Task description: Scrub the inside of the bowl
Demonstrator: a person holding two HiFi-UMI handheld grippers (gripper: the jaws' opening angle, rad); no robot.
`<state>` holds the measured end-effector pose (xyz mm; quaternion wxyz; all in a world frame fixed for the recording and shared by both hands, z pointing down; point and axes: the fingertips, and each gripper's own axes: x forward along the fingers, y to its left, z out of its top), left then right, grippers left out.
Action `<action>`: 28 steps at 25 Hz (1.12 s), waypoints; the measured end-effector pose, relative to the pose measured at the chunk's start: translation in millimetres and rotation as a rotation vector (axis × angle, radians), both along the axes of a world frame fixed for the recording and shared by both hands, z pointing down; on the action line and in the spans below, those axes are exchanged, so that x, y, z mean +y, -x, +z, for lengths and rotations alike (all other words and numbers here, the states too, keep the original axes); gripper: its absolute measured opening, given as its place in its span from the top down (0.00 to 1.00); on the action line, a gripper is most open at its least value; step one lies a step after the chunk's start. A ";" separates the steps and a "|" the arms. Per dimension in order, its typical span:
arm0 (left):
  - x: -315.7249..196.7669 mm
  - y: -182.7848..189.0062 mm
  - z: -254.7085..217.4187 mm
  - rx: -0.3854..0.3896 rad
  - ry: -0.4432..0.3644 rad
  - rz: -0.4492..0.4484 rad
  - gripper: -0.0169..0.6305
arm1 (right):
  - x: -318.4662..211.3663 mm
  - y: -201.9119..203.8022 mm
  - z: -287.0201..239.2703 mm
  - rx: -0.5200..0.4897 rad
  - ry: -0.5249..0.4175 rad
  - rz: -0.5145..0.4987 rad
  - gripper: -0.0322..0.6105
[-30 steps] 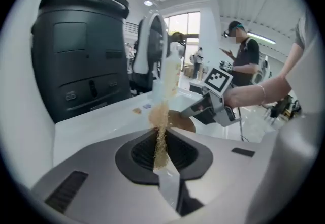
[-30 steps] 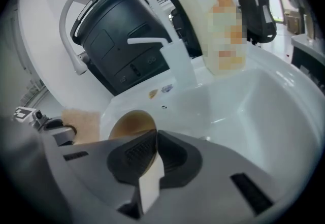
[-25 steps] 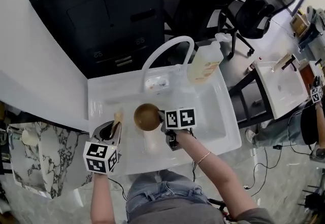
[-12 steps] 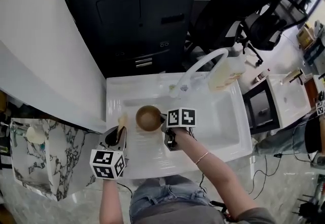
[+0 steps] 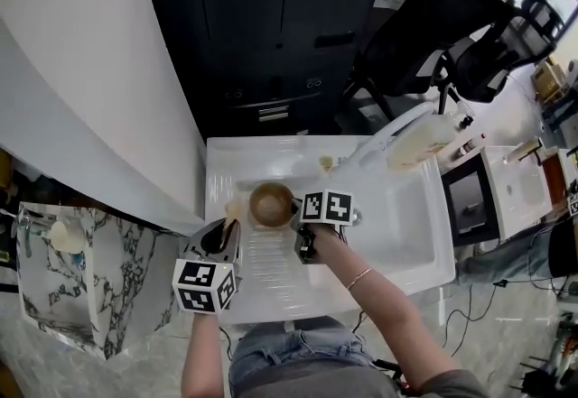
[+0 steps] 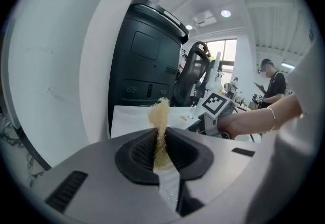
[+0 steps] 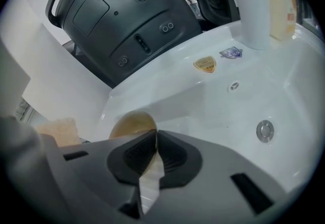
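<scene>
A brown bowl (image 5: 271, 204) is held over the white sink (image 5: 397, 234), tipped on its side, with my right gripper (image 5: 292, 214) shut on its rim. In the right gripper view the bowl (image 7: 130, 125) stands edge-on between the jaws of the right gripper (image 7: 154, 139). My left gripper (image 5: 228, 230) is just left of the bowl, shut on a tan sponge (image 5: 233, 209). The left gripper view shows the sponge (image 6: 160, 119) sticking up from the pinched jaws of the left gripper (image 6: 160, 141). The sponge (image 7: 58, 129) sits a little apart from the bowl's open side.
A curved white faucet (image 5: 390, 136) and a soap bottle (image 5: 423, 145) stand at the sink's back right. The drain (image 7: 264, 130) lies in the basin floor. A black cabinet (image 5: 280, 35) rises behind the sink, office chairs (image 5: 479, 17) to the right, a marble counter (image 5: 99, 270) on the left.
The head view has swung left, so the sink sits further right in the picture. The left gripper with the sponge has come closer to the bowl. The right gripper keeps its grip on the bowl.
</scene>
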<state>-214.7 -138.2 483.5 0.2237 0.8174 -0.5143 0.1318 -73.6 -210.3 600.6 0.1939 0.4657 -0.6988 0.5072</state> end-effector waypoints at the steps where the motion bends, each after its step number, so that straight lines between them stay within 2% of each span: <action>1: -1.1 1.5 0.8 0.003 0.001 -0.001 0.90 | -1.5 1.3 0.7 0.004 -0.002 0.003 0.91; 23: -11.5 11.0 2.8 0.032 -0.001 0.004 0.90 | -15.3 20.5 0.9 0.109 -0.117 -0.089 0.91; 28: -11.2 11.5 0.0 0.033 -0.011 0.003 0.90 | -16.2 16.6 -3.0 0.145 -0.172 -0.105 0.84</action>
